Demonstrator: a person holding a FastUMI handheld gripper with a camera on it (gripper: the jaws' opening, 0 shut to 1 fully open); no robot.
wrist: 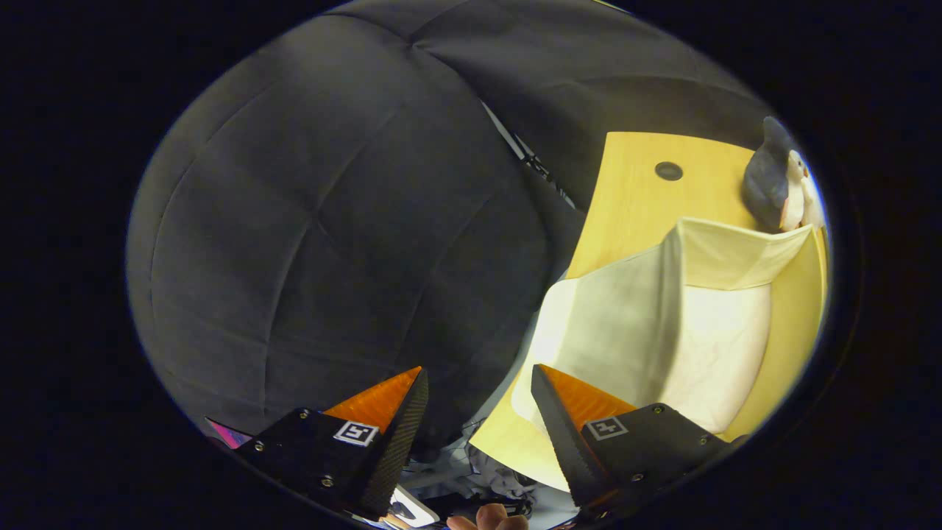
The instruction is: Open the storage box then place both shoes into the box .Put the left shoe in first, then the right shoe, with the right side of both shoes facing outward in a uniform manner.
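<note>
A light wooden table (633, 199) with a small dark round cap (668, 171) set in its top carries a pale fabric storage box (662, 324) standing open, and a grey-and-white shoe (773, 180) lying at the table's far edge, just beyond the box.

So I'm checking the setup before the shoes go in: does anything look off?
The gripper is open on nothing, aimed mostly at the booth wall. The white storage box sits tilted off to one side on the wooden table, with a shoe beyond it.
</note>
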